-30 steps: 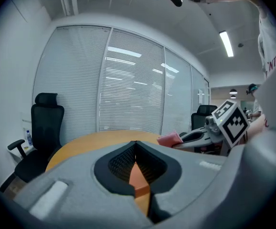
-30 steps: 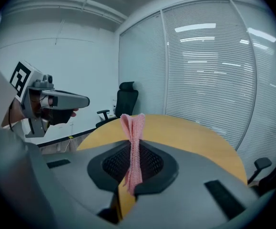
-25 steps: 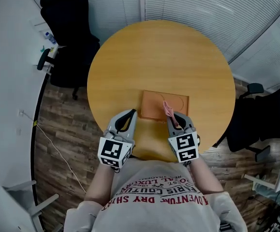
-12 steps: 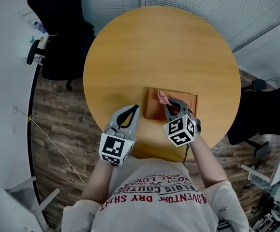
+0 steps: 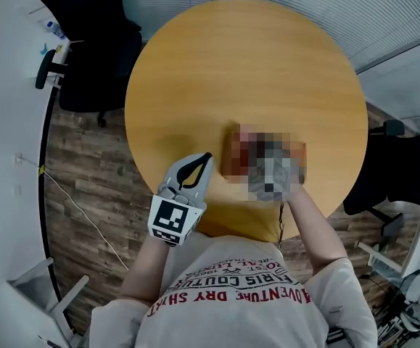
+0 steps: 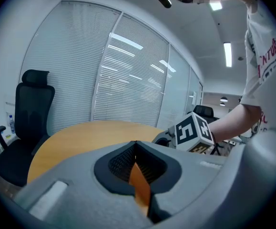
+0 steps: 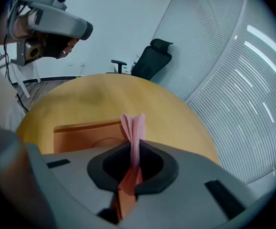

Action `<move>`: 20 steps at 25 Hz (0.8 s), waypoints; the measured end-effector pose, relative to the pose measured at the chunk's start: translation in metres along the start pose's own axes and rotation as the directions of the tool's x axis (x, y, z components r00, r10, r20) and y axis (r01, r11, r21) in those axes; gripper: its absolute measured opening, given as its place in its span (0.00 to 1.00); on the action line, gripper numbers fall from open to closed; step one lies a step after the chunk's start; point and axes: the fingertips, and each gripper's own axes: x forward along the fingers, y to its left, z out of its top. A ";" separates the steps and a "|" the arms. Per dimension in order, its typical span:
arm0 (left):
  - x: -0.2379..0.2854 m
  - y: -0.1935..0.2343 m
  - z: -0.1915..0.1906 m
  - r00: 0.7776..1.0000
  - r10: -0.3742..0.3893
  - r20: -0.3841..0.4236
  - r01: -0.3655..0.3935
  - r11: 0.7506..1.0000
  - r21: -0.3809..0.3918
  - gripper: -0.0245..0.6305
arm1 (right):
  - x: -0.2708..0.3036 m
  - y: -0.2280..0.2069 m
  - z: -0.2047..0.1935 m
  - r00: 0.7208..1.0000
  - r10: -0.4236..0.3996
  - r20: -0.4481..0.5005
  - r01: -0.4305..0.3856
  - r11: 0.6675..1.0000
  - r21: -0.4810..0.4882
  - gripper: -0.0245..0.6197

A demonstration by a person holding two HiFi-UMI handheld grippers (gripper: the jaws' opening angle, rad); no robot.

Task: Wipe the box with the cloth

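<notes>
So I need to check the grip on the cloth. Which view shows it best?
The right gripper view: the pink cloth stands pinched upright in the right claw. The head view has a blurred patch over that spot, and the left gripper view shows no cloth.

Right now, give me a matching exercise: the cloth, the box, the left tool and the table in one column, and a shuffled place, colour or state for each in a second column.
Things:
1. cloth
2. box
3. left tool
4. table

States:
A. shut, holding nothing
B. round, light wood colour
C. pinched in the right tool
D. orange-brown, lying flat on the tabletop

Pairs: 1-C, 2-D, 3-A, 4-B
</notes>
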 end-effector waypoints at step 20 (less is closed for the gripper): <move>-0.012 0.006 -0.014 0.999 0.034 -0.023 -0.035 0.998 -0.051 0.05 | 0.005 0.032 -0.003 0.997 0.052 -0.065 -0.066 0.969 -0.237 0.09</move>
